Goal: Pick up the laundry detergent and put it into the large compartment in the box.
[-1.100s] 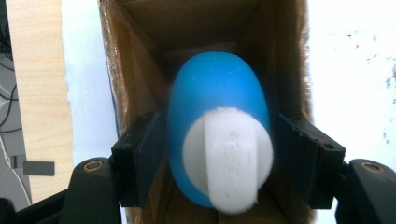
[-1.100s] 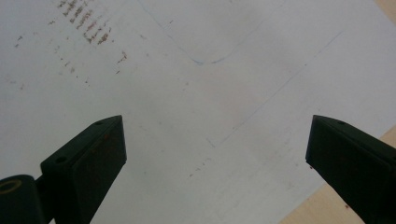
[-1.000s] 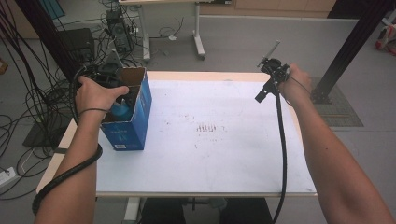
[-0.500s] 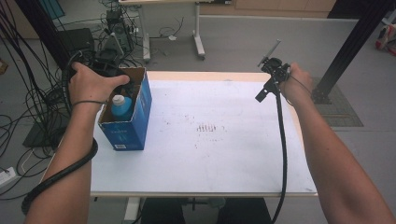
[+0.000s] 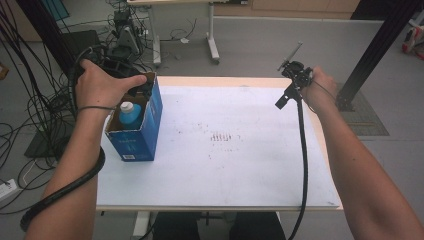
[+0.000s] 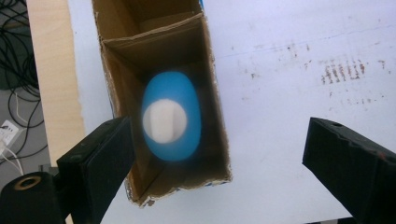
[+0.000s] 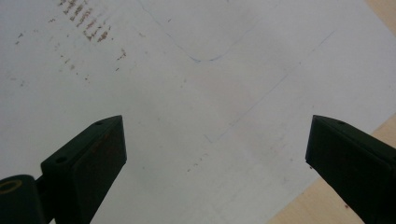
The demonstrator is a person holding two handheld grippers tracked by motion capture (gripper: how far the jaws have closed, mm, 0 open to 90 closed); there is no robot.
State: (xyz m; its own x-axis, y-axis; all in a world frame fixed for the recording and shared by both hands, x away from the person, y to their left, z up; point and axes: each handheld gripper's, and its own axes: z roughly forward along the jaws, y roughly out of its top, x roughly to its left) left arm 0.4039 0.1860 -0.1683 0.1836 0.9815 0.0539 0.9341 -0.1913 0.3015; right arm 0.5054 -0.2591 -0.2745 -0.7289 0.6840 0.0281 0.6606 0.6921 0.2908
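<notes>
Leftmost, the left gripper (image 6: 215, 168) hovers above the open blue cardboard box (image 5: 145, 130), jaws spread wide; inside stands the blue white-capped bottle (image 6: 170, 116). Well right of the box, the right gripper (image 7: 215, 163) hangs open-jawed over the white tabletop (image 5: 225, 165).

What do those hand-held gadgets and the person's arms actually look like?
Each gripper, left and right, has two chunky black fingers with small screw holes. A thick black cable trails from the right one. The forearms are bare; a thin band circles the left wrist.
</notes>
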